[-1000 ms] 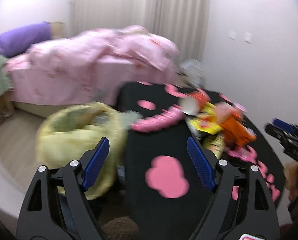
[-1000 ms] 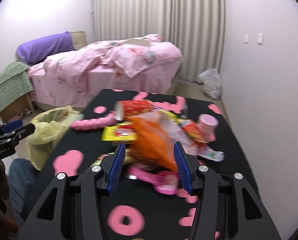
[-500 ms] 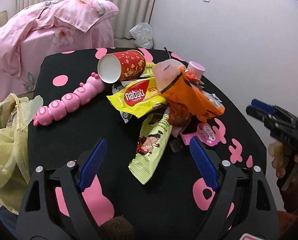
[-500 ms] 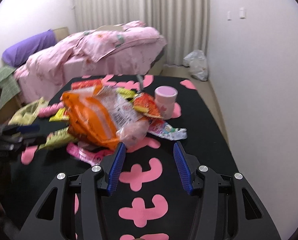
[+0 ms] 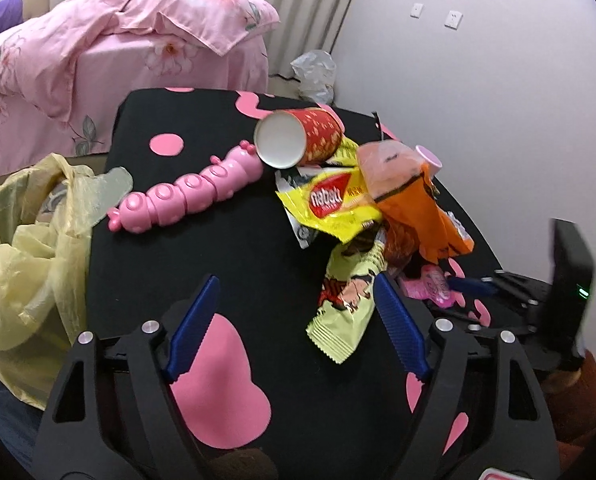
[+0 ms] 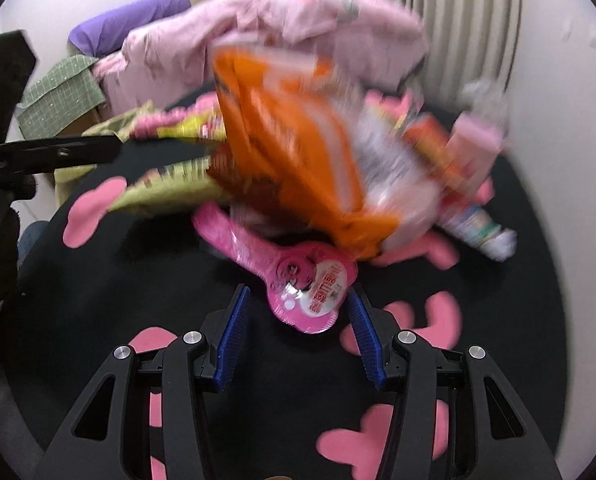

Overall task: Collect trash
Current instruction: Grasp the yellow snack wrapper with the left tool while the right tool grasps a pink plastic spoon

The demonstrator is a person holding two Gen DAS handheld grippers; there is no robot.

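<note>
A pile of trash lies on the black table with pink shapes (image 5: 226, 248): a red paper cup (image 5: 298, 142) on its side, a yellow wafer wrapper (image 5: 333, 204), an orange bag (image 5: 417, 208), a pale green wrapper (image 5: 345, 300). My left gripper (image 5: 298, 328) is open and empty above the table, just left of the green wrapper. My right gripper (image 6: 296, 328) is open, its blue pads on either side of a pink round-ended wrapper (image 6: 309, 284) below the orange bag (image 6: 298, 148). The right gripper also shows in the left wrist view (image 5: 497, 284).
A yellow plastic bag (image 5: 22, 240) hangs open at the table's left edge. A pink caterpillar toy (image 5: 190, 192) lies left of the cup. A pink pot (image 6: 473, 140) stands behind the pile. A bed with pink bedding (image 5: 118, 40) is behind the table; a wall is on the right.
Both grippers have moved in toward the pile. The right gripper has dropped low and now has the pink wrapper between its open pads. The left has come closer to the green wrapper.
</note>
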